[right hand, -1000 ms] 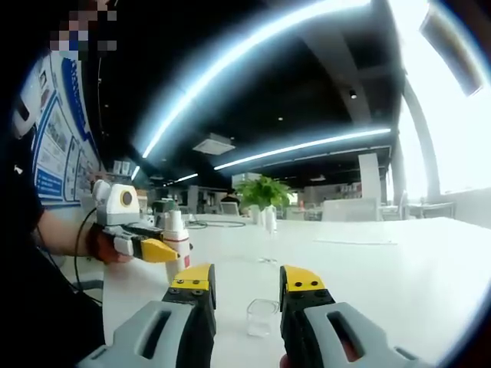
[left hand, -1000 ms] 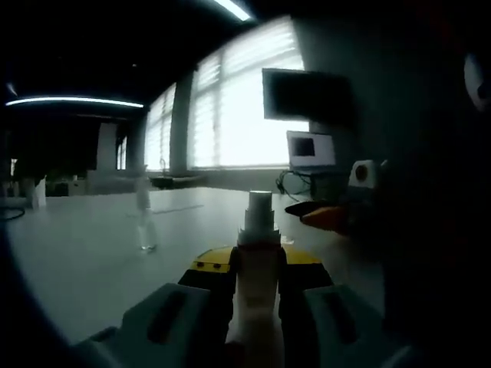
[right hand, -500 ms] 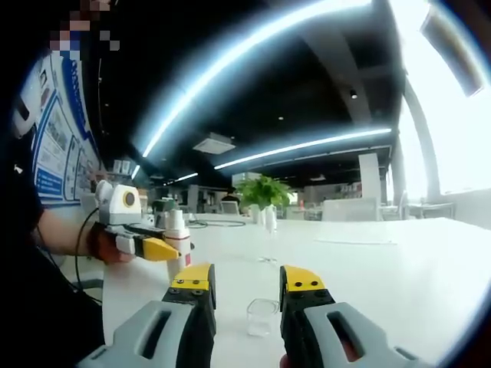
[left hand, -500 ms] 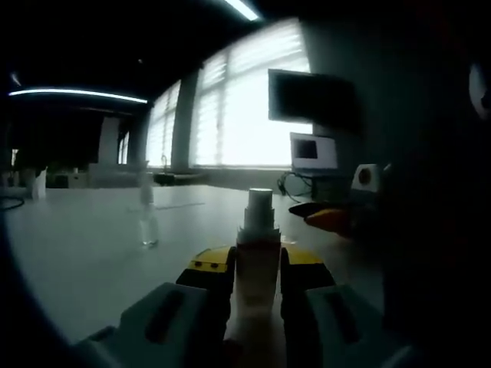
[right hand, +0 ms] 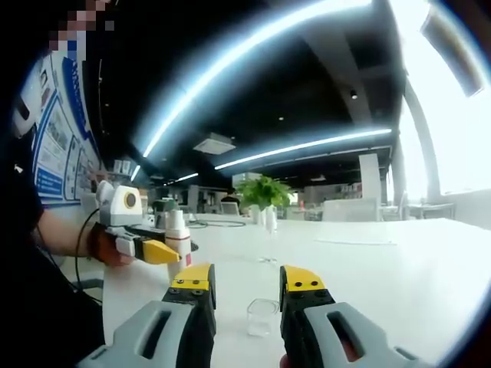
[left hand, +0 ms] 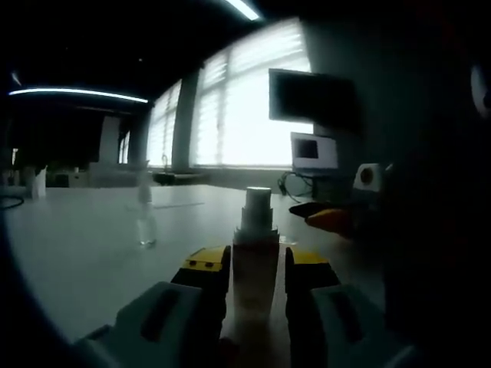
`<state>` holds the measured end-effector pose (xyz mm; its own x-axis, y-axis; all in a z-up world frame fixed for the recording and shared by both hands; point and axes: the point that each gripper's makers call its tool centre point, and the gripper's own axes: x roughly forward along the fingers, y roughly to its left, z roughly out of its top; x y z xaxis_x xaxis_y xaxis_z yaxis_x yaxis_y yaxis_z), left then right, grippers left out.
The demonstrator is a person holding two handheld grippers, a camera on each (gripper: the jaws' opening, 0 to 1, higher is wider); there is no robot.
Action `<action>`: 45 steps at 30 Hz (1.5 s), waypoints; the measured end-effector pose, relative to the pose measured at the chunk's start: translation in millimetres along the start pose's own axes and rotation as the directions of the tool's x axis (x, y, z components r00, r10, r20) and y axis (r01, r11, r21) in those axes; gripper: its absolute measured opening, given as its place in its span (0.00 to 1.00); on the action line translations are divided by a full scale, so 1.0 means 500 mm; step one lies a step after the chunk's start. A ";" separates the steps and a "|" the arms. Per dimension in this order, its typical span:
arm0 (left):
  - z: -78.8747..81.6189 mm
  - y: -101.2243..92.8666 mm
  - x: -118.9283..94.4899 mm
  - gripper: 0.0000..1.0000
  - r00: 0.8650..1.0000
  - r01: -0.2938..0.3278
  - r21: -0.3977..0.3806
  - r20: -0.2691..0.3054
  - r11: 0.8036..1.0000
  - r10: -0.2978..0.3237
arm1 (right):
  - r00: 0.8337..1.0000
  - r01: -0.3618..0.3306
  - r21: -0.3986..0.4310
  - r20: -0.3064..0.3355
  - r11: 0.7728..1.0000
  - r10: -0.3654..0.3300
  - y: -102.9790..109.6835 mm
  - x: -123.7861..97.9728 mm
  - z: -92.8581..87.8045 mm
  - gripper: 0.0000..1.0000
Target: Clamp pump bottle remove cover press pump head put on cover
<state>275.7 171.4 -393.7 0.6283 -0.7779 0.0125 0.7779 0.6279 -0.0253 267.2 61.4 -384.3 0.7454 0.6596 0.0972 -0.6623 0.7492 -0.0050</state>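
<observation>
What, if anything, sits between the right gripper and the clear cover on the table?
Nothing visible does. In the right gripper view the clear cover stands on the white table straight ahead of the open right gripper, with bare tabletop around it. The pump bottle, clamped in the left gripper, is off to the side.

We hold the left gripper [left hand: 255, 270] with jaws clamped on a white pump bottle [left hand: 255, 257]; the right gripper [right hand: 247, 287] has jaws spread, nothing between them.

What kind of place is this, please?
Probably an open-plan office or lab: a long white table, ceiling strip lights, a potted plant, a wall screen and wide blinded windows.
</observation>
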 end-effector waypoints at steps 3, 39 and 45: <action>0.003 -0.001 0.012 0.20 1.000 -0.010 -0.018 0.012 1.000 0.010 | 1.000 0.000 -0.001 -0.001 1.000 0.000 0.000 0.000 0.000 0.28; 0.011 -0.006 0.002 0.15 0.998 0.003 0.005 0.058 1.000 -0.004 | 1.000 -0.003 0.003 0.005 1.000 0.003 -0.002 -0.002 0.002 0.28; 0.012 -0.016 0.000 0.15 0.997 0.041 -0.029 0.063 0.999 -0.039 | 1.000 -0.010 0.004 0.000 1.000 0.010 0.002 -0.002 0.000 0.28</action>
<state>269.8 166.6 -387.7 0.5970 -0.7985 0.0768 0.8022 0.5946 -0.0539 265.8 61.4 -384.2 0.7384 0.6674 0.0970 -0.6704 0.7420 -0.0018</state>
